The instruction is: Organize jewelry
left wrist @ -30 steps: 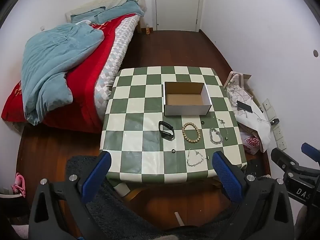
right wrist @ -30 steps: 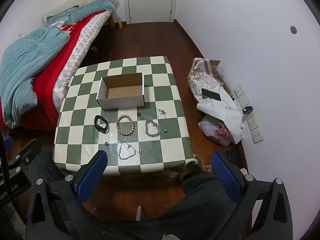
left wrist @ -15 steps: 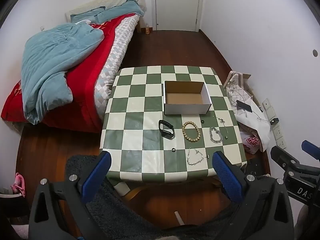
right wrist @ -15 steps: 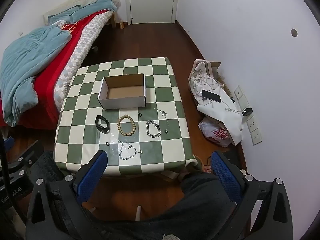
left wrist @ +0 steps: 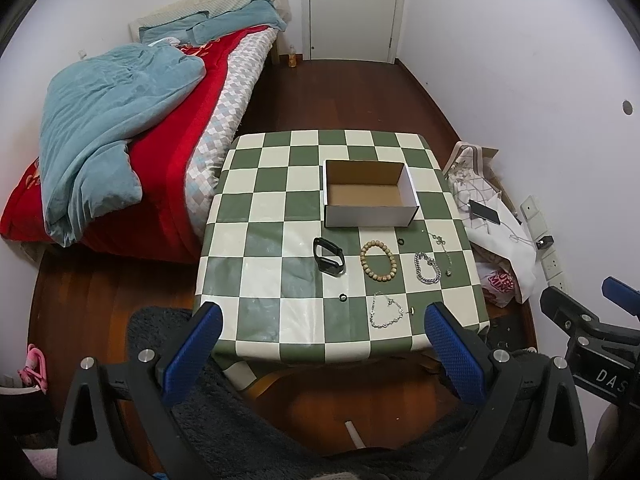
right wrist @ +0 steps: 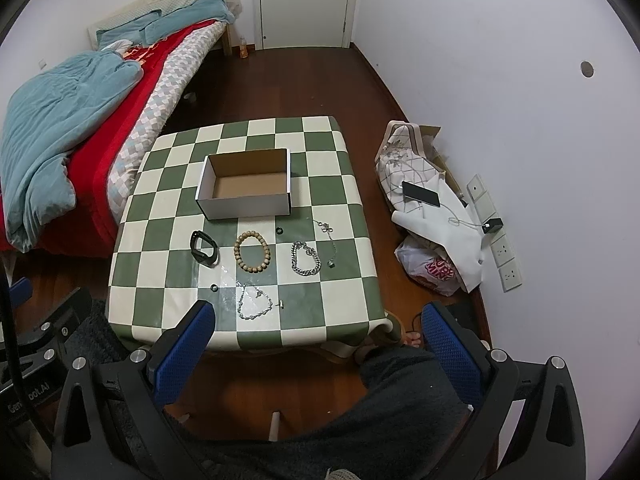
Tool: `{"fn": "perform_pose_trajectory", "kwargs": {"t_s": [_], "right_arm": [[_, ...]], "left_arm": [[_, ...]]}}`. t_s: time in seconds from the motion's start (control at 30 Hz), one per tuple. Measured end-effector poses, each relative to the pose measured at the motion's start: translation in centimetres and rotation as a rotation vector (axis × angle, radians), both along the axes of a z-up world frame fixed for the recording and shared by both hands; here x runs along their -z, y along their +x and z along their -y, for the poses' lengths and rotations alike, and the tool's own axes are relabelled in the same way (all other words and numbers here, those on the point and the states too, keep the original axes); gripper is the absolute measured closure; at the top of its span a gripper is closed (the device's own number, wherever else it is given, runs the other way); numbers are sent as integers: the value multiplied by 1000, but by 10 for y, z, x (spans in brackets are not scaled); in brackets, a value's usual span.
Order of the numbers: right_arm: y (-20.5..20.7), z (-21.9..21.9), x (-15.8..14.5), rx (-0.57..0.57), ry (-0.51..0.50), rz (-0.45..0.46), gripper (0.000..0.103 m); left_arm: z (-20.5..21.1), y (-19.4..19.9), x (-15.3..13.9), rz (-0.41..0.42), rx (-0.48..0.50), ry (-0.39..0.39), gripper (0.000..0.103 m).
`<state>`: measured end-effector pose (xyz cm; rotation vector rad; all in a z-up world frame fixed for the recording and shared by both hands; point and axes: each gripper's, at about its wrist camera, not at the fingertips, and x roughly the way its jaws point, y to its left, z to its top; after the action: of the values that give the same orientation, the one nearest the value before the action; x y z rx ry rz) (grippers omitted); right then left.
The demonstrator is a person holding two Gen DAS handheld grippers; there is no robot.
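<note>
An empty white cardboard box [left wrist: 370, 194] [right wrist: 246, 188] stands on a green-and-cream checked table [left wrist: 256, 280] [right wrist: 160, 216]. In front of it lie a black band [left wrist: 329, 257] [right wrist: 204, 249], a wooden bead bracelet [left wrist: 378, 261] [right wrist: 252, 253], a thick silver chain bracelet [left wrist: 427, 267] [right wrist: 306, 258], a thin chain with a pendant [left wrist: 442, 252] [right wrist: 330, 242], a silver necklace [left wrist: 386, 311] [right wrist: 253, 301] and two small dark rings [left wrist: 401, 242] [left wrist: 342, 298]. My left gripper [left wrist: 320, 354] and right gripper [right wrist: 318, 352] both hover open, high above the table's near edge, holding nothing.
A bed [left wrist: 132, 128] with a red cover and blue blanket stands left of the table. Bags, a phone [right wrist: 420, 194] and wall sockets lie to the right. A dark rug [left wrist: 168, 344] and a person's leg [right wrist: 360, 420] are below. A closed door [left wrist: 354, 8] is at the back.
Both views have shifted slightly, with the table sitting a little lower in frame. The jewelry and box have not moved, and both grippers stay open.
</note>
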<state>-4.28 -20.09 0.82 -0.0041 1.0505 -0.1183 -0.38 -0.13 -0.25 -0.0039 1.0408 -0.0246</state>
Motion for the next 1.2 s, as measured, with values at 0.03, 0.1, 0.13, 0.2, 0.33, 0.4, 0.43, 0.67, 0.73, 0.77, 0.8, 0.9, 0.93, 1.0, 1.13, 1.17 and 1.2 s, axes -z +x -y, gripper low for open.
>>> {"fn": "perform_pose_trajectory", "kwargs": {"t_s": [0.03, 0.1, 0.13, 0.2, 0.33, 0.4, 0.43, 0.67, 0.73, 0.77, 0.8, 0.9, 0.93, 1.0, 1.13, 1.17, 1.2], "right_arm": [[0, 0, 0, -1, -1, 0, 0], [0, 0, 0, 1, -1, 1, 0], [0, 0, 0, 1, -2, 0, 0], [0, 0, 0, 1, -2, 1, 0], [0, 0, 0, 0, -4, 1, 0], [0, 0, 0, -1, -6, -1, 0], [0, 0, -1, 0, -7, -2, 0], [-1, 4, -3, 3, -10, 0, 0], [-1, 5, -3, 2, -9, 0, 0], [-1, 5, -3, 2, -10, 0, 0], [-2, 6, -3, 1, -10, 0, 0], [-1, 4, -2, 2, -10, 2, 0], [-1, 5, -2, 2, -10, 3, 0], [0, 8, -2, 2, -10, 6, 0], [-1, 6, -4, 2, -11, 5, 0], [-1, 6, -4, 2, -12, 5, 0], [-1, 8, -4, 3, -12, 6, 0]], "left_arm": [[-1, 0, 0, -1, -1, -1, 0], [-1, 0, 0, -2, 0, -2, 0], [0, -1, 0, -2, 1, -2, 0], [4, -1, 0, -3, 2, -1, 0], [5, -1, 0, -2, 2, -2, 0], [6, -1, 0, -3, 3, -3, 0], [6, -2, 0, -3, 3, -4, 0], [8, -2, 0, -4, 4, -5, 0], [9, -1, 0, -5, 4, -5, 0], [12, -1, 0, -5, 4, -5, 0], [11, -1, 0, -5, 4, -5, 0], [10, -1, 1, -3, 4, -6, 0], [8, -1, 0, -4, 4, -7, 0], [10, -1, 0, -3, 3, -5, 0], [12, -2, -1, -2, 6, -5, 0], [9, -1, -1, -2, 5, -6, 0], [10, -1, -1, -3, 6, -6, 0]]}}
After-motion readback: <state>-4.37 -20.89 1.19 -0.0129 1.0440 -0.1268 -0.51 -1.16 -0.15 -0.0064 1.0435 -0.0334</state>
